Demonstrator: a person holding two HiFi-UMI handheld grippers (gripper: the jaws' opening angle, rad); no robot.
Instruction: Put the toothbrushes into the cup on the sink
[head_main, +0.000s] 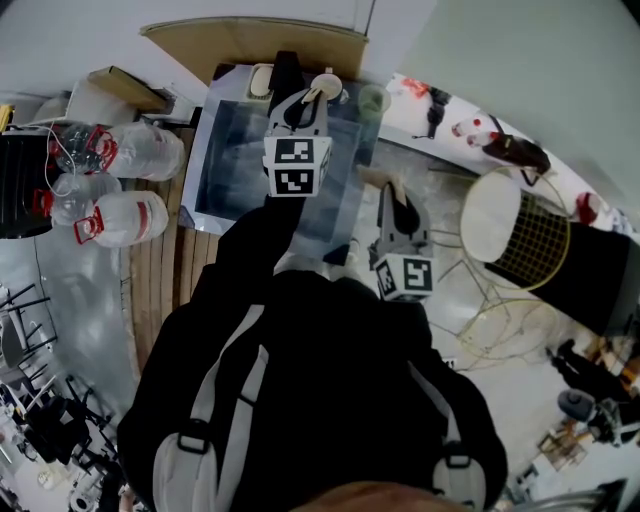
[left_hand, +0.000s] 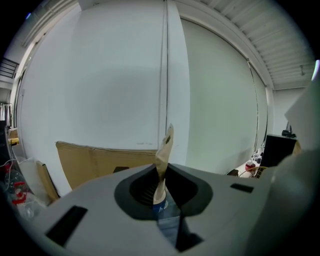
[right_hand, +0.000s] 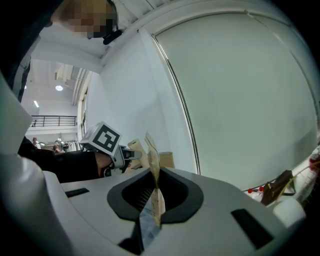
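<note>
Seen from the head view, my left gripper (head_main: 308, 100) is held over the far side of the steel sink (head_main: 215, 170), shut on a tan paper-wrapped toothbrush (head_main: 325, 85). A greenish cup (head_main: 372, 98) stands just right of it on the sink's back corner. My right gripper (head_main: 393, 195) hangs nearer, by the sink's right edge, shut on a second wrapped toothbrush (head_main: 378, 178). In the left gripper view the wrapped toothbrush (left_hand: 164, 155) sticks up from the shut left gripper (left_hand: 161, 192). The right gripper view shows its wrapped toothbrush (right_hand: 152, 170) clamped in the right gripper (right_hand: 152, 200), with the left gripper (right_hand: 125, 155) beyond.
Big water jugs (head_main: 130, 150) with red handles stand left of the sink. A cardboard sheet (head_main: 255, 40) leans against the wall behind it. To the right are a wire basket (head_main: 530, 235) and a counter with small red-capped bottles (head_main: 470, 130).
</note>
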